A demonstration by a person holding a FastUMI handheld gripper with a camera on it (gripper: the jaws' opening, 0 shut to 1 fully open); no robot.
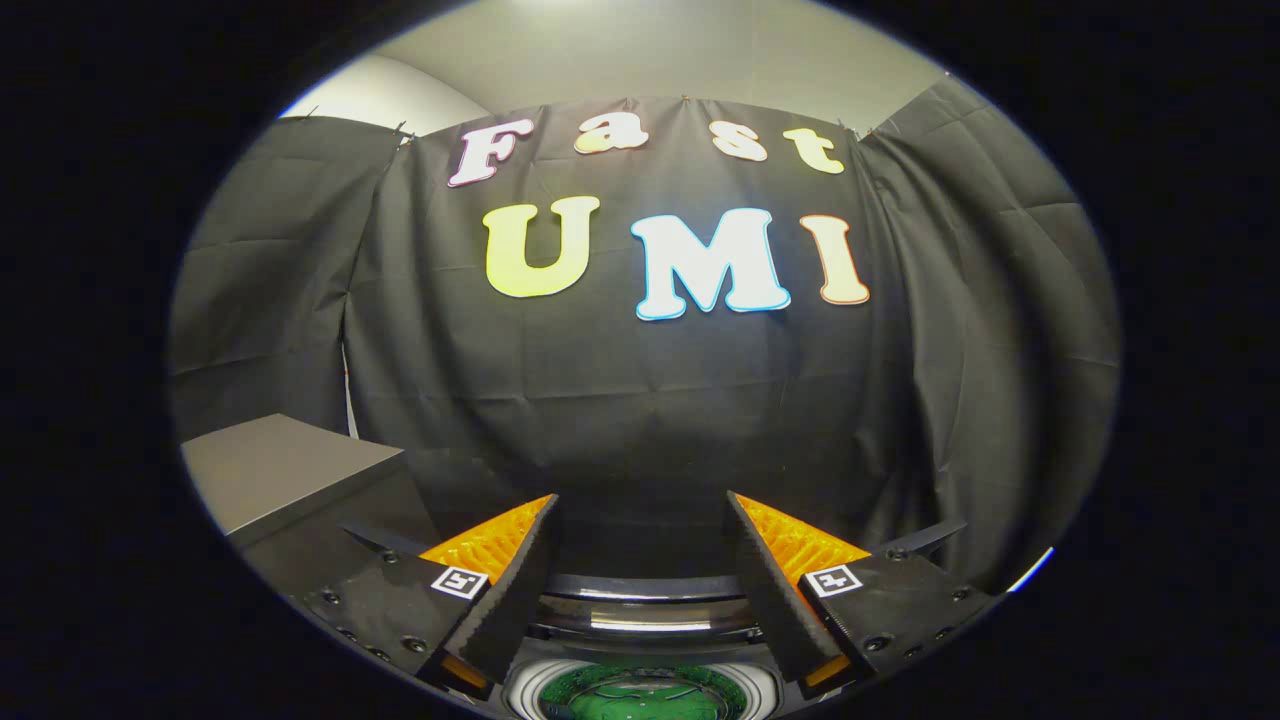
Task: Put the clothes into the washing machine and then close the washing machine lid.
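The hand-held gripper (640, 510) hangs with fingers apart, gripping nothing, above the washing machine (640, 690); a grey surface (285, 470) stands off left against the black-draped wall.

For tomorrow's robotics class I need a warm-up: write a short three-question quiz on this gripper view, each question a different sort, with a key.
1. True or false: the gripper is shut on a piece of clothing.
2. Multiple choice: what lies below, between the fingers? A) a folded towel B) the washing machine with something green in its round opening C) a basket
3. Fill in: beyond the left finger stands a grey ____.

Key:
1. False; the fingers stand apart with nothing between them.
2. B
3. Box, or cabinet; only its flat top and one side show.
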